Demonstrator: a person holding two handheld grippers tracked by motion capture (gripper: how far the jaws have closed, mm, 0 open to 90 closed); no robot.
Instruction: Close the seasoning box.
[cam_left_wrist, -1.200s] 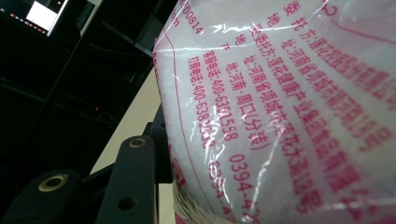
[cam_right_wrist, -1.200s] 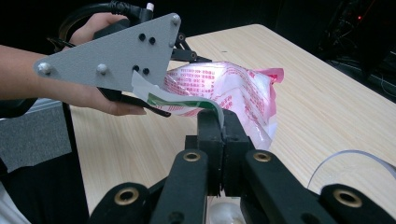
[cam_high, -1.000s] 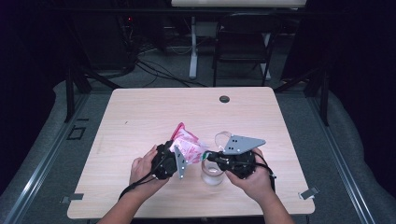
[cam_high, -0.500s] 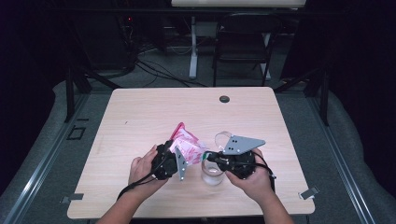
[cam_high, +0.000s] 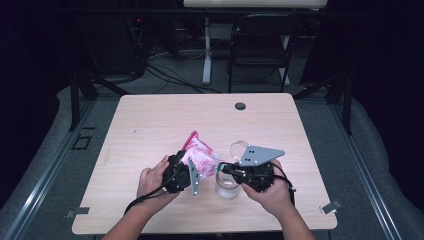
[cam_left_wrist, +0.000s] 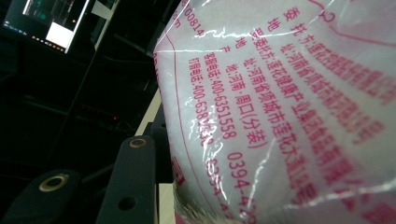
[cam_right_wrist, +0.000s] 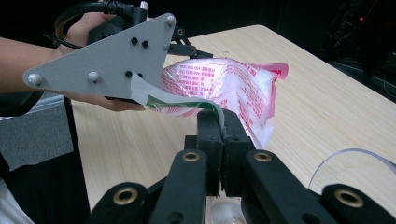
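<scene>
I see my left gripper (cam_high: 181, 169) clamped on the crinkled pink-printed white plastic bag (cam_high: 201, 156), held above the light wooden table (cam_high: 150, 125). My right gripper (cam_high: 226, 168) pinches the bag's edge strip over a clear glass cup (cam_high: 226, 187).

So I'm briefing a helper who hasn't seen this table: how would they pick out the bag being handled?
On the wooden table, look near the front edge between the two hands. The bag is held up there, above a clear glass jar. It is the one crinkly white plastic thing with pink printing.
</scene>
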